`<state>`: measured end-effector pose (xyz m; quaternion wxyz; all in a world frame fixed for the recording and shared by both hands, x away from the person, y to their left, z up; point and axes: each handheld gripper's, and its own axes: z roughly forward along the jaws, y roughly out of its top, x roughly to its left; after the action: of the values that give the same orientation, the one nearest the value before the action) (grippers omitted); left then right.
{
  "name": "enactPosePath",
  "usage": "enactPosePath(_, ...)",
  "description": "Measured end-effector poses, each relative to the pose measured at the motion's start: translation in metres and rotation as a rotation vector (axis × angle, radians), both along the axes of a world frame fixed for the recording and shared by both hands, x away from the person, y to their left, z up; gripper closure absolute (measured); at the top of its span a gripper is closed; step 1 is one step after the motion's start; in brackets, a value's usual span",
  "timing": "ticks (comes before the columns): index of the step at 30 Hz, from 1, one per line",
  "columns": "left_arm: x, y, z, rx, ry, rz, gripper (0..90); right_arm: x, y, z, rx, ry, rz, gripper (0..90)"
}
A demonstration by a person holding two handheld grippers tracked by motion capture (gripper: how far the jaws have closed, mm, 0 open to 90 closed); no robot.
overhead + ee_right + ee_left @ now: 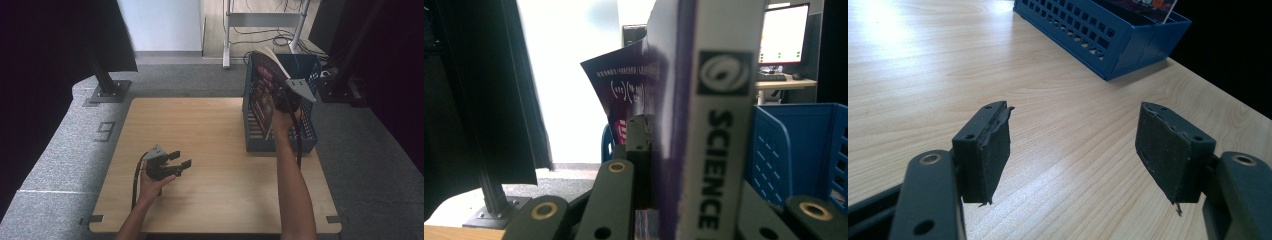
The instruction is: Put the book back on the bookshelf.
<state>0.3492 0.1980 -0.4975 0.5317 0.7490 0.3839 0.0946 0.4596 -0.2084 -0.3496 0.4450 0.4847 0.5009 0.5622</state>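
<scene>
- One book (263, 92), upright and a little tilted, over the left part of the one blue basket (307, 135) at the table's (210, 150) far right; lower edge down inside the basket.
- Clamped on the book at its spine: right gripper (286, 102), jaws pressed to either side (cover bent outward behind one jaw).
- Near left on the bare table, well apart from the basket: left gripper (181, 161), jaws spread wide, nothing between.
- Around: two black stands beyond the table, a metal frame with cables on the floor behind, a lit monitor (785, 34) far off.
- Hard to tell: basket's inside, mostly blocked by book and arm; spine lettering cut off past "SCIENCE".
</scene>
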Motion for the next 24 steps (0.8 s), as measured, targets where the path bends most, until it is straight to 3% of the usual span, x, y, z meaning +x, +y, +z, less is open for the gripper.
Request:
enactPosePath(5,0.001,0.002,0.000,0.003,0.001,0.005,30.3,0.008,0.002,-0.006,0.031,0.011,-0.013,81.6)
enactPosePath(18,0.000,0.003,0.001,-0.002,-0.005,0.009,30.4,0.016,0.009,-0.004,0.011,-0.002,-0.024,81.6)
enactPosePath(24,0.001,0.003,0.000,0.001,-0.002,0.008,30.4,0.021,0.013,-0.012,0.004,-0.005,-0.040,81.6)
